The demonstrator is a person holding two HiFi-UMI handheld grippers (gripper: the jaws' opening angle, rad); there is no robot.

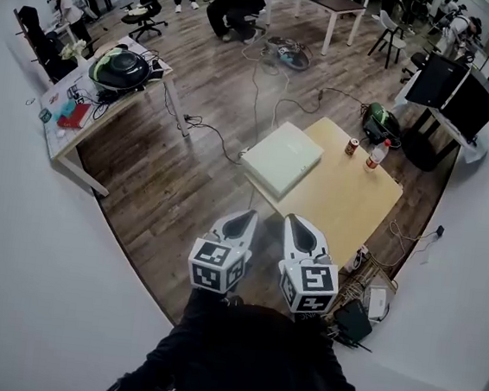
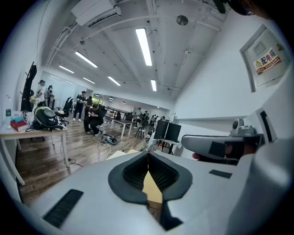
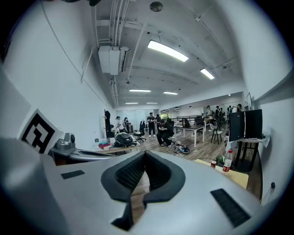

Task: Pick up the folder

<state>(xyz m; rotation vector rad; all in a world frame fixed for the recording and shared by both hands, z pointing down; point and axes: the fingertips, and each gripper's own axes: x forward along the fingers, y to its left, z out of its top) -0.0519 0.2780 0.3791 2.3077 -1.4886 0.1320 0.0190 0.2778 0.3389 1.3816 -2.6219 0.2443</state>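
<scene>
A pale cream folder (image 1: pixel 281 158) sits at centre frame on a light yellow-wood table (image 1: pixel 348 205), above dark brown plank flooring (image 1: pixel 185 184). Below, the grey left gripper (image 1: pixel 244 217) and right gripper (image 1: pixel 296 221) carry black-and-white square markers.

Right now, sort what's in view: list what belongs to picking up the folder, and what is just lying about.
For the job:
- folder, flat on the wooden table
- left gripper, shut, empty
- right gripper, shut, empty

Lying about:
- can on the same table
- bottle beside it
- monitors beyond the table
</scene>
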